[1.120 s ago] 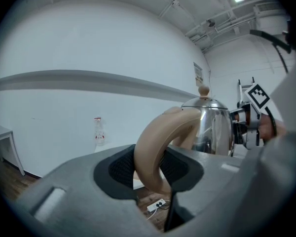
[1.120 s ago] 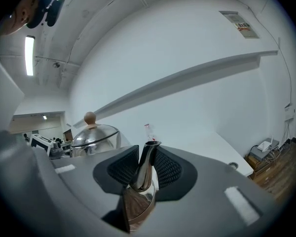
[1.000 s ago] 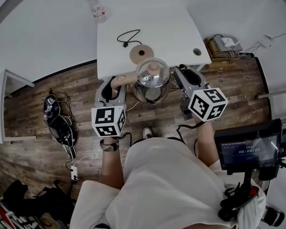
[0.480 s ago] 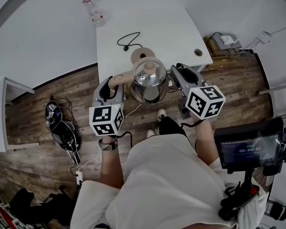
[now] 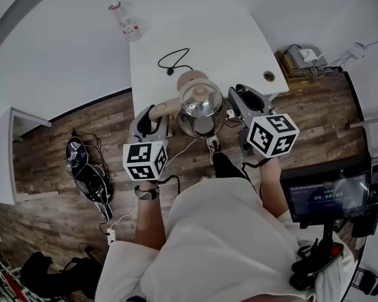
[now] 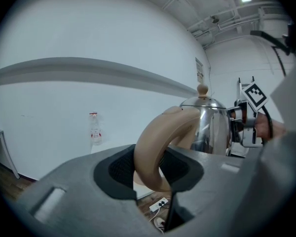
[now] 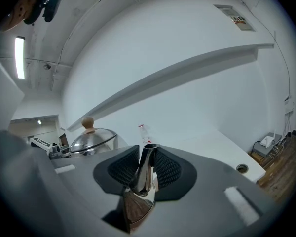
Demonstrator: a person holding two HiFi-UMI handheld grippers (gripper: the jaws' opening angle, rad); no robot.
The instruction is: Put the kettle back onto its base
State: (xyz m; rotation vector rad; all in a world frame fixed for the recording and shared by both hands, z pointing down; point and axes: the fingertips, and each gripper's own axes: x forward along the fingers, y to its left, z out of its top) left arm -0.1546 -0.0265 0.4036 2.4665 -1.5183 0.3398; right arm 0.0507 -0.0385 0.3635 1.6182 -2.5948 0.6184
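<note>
My left gripper clamps the kettle by its handle. My right gripper is closing on the spout, near the base on the table.

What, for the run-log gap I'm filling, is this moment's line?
left gripper: shut on handle | right gripper: jaws closing, spout between them | kettle: held, not yet on base
</note>
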